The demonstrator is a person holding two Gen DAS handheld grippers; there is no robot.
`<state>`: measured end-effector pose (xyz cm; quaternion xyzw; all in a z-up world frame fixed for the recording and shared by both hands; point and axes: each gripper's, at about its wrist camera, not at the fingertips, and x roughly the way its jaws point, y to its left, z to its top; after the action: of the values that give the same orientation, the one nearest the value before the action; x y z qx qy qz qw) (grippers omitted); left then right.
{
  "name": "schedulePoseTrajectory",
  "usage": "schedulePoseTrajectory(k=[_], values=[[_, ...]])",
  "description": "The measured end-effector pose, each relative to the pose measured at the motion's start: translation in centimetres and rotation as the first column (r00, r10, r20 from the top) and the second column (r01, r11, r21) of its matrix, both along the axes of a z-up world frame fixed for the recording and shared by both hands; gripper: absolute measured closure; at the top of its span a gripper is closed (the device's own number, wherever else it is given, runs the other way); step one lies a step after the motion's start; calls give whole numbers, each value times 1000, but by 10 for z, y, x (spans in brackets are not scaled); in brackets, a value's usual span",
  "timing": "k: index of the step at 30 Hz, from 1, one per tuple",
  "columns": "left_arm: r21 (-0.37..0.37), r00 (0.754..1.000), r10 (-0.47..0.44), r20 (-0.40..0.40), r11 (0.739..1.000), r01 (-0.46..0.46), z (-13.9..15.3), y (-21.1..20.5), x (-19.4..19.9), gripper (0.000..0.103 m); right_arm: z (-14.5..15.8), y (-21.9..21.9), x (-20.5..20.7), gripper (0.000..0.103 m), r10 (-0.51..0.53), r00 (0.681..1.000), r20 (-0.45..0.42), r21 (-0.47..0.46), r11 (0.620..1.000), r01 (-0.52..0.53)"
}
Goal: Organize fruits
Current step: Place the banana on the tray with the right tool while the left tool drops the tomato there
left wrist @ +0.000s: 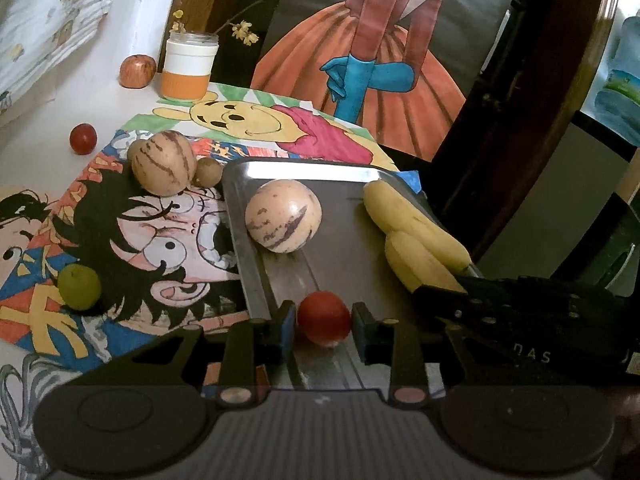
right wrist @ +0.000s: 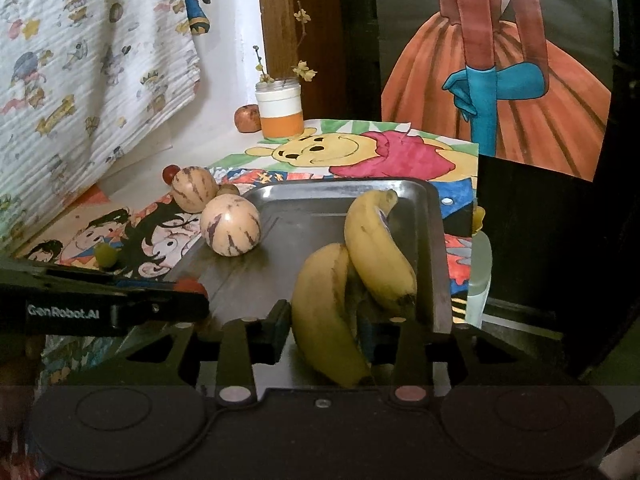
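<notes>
A metal tray (left wrist: 304,172) lies on cartoon drawings. My left gripper (left wrist: 324,330) is shut on a red tomato (left wrist: 324,322) low over the tray's near end. A striped pepino melon (left wrist: 283,216) sits in the tray, and two bananas (left wrist: 416,232) lie at its right side. In the right wrist view my right gripper (right wrist: 322,330) is shut on the nearer banana (right wrist: 324,316), which rests on the tray (right wrist: 336,188); the second banana (right wrist: 376,248) leans beside it. The melon in the tray (right wrist: 230,224) shows there too. The left gripper (right wrist: 120,308) enters from the left.
Outside the tray lie a second striped melon (left wrist: 163,162), a small brown fruit (left wrist: 208,172), a green grape (left wrist: 79,286), a red tomato (left wrist: 83,139) and an apple (left wrist: 137,71). A white and orange jar (left wrist: 190,66) with twigs stands at the back. A cloth hangs on the left.
</notes>
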<state>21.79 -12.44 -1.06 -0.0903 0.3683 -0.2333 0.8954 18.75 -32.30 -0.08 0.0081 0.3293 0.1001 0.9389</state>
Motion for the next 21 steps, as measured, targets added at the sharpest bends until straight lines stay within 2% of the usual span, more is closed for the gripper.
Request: schedulePoseTrajectory(k=[3,6,7,9,11,12,13,17,21], values=[[-9,1000,0,3,1000,0,4,3,-7,62,2,-5,-8,59,-11,1000,1,4,1000,11],[-21,1000,-5,23,1000,5,11,6,-17,49,6,-8,-18,54,-27,1000,11,8,1000,27],[-14,1000,3,29,1000,-2,13,7,-20,39,8,-9,-22,52,-31,999,16,11,999,31],[-3,999,24,42,1000,-24,18,10,-28,34,12,-10,-29,46,-41,999,26,18,999,41],[-14,998,38,40,999,-38,22,16,-35,28,16,-9,-37,30,-53,998,35,22,998,53],[-17,998,47,39,999,-46,23,19,-39,26,18,-8,-40,25,-59,997,39,21,998,58],[-14,998,58,41,998,-57,25,22,-43,20,20,-7,-43,19,-63,997,44,17,998,63],[6,995,73,64,997,-73,33,34,-60,4,27,1,-53,7,-70,996,57,8,998,69],[26,992,99,79,994,-102,41,46,-74,0,34,10,-64,1,-57,996,65,15,998,57]])
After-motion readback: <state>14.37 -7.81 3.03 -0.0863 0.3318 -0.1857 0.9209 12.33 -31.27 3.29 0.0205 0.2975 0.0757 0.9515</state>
